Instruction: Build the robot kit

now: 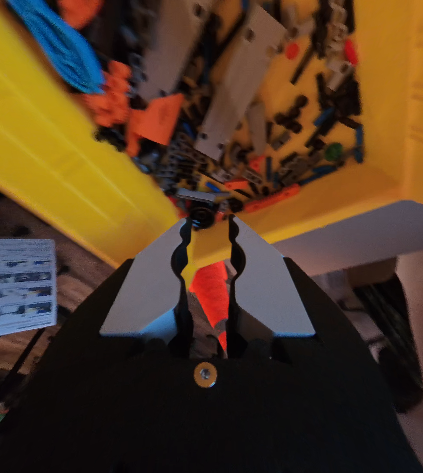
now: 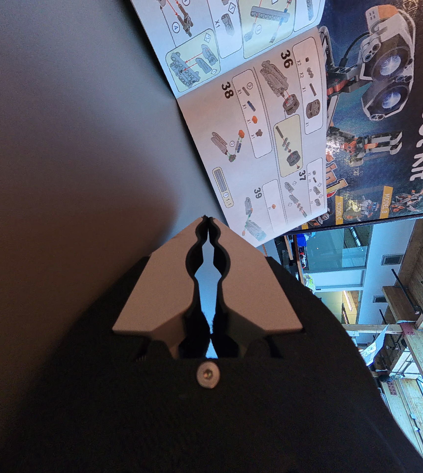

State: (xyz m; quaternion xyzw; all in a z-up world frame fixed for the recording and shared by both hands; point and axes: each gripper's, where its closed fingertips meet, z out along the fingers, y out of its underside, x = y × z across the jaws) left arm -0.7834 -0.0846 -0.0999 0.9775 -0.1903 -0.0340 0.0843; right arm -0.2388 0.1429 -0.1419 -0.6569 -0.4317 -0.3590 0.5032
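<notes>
In the left wrist view my left gripper (image 1: 209,220) is open at the near rim of a yellow bin (image 1: 51,153) full of loose building-kit parts. A small black wheel (image 1: 202,214) lies just beyond the tips, close to the left finger. A grey beam (image 1: 196,195) lies right behind it and an orange beam (image 1: 273,198) to the right. In the right wrist view my right gripper (image 2: 208,218) is shut and empty. It hovers over a grey table (image 2: 77,128), just left of an open instruction booklet (image 2: 264,143).
The bin also holds long grey panels (image 1: 233,84), an orange plate (image 1: 156,119) and a blue cloth-like piece (image 1: 64,51). A printed sheet (image 1: 13,286) lies left of the bin. A dark kit box (image 2: 384,102) lies under the booklet. Past the table edge is a room with wooden beams. My right fingertips sit around 60 centimetres from my left ones.
</notes>
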